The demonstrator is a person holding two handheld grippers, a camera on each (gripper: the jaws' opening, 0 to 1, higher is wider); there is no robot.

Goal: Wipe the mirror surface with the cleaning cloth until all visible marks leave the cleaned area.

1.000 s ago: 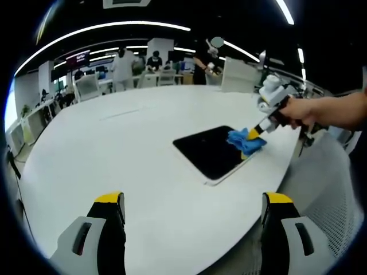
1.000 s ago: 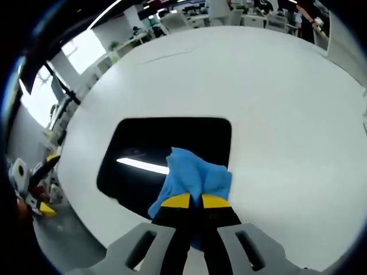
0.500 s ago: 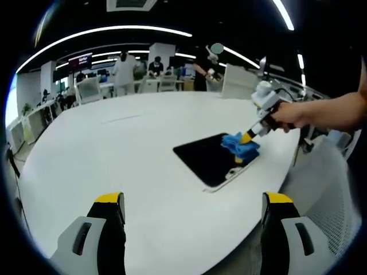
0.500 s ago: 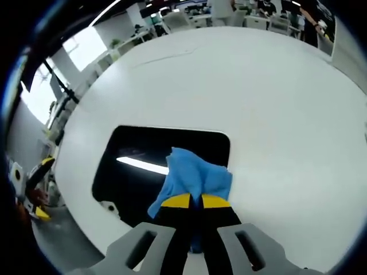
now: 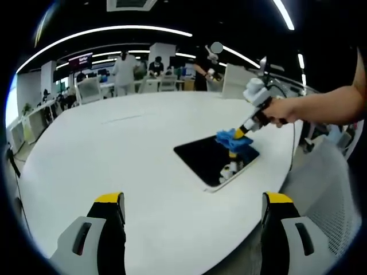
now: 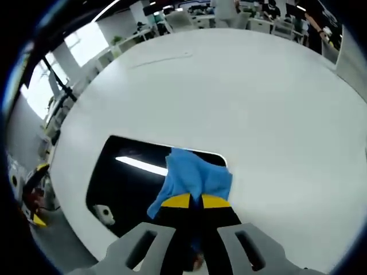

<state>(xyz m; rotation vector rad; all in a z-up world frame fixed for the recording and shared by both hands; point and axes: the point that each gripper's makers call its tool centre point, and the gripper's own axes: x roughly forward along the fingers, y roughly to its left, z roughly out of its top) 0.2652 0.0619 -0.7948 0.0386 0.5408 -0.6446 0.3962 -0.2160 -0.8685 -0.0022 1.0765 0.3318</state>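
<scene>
Right gripper [image 6: 190, 201] clamps crumpled blue cloth [image 6: 194, 177] | glossy dark rectangular mirror [image 6: 123, 189] | left gripper [image 5: 192, 209] released

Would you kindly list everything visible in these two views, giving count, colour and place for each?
mirror: one, dark and reflective, lying flat on the table near its edge
cleaning cloth: one, blue, on the mirror's far end, pinched in the right gripper
table: one, white, large and rounded, bearing the mirror
chairs: several, white, beyond the table's far side
people: a few, standing in the background behind the table
ceiling lights: several long white strips overhead
right gripper: one, yellow-tipped, jaws closed on the cloth; in the left gripper view it comes in from the right
left gripper: one, yellow-tipped, jaws apart, held over the table's near edge
hand: one, holding the right gripper's handle
</scene>
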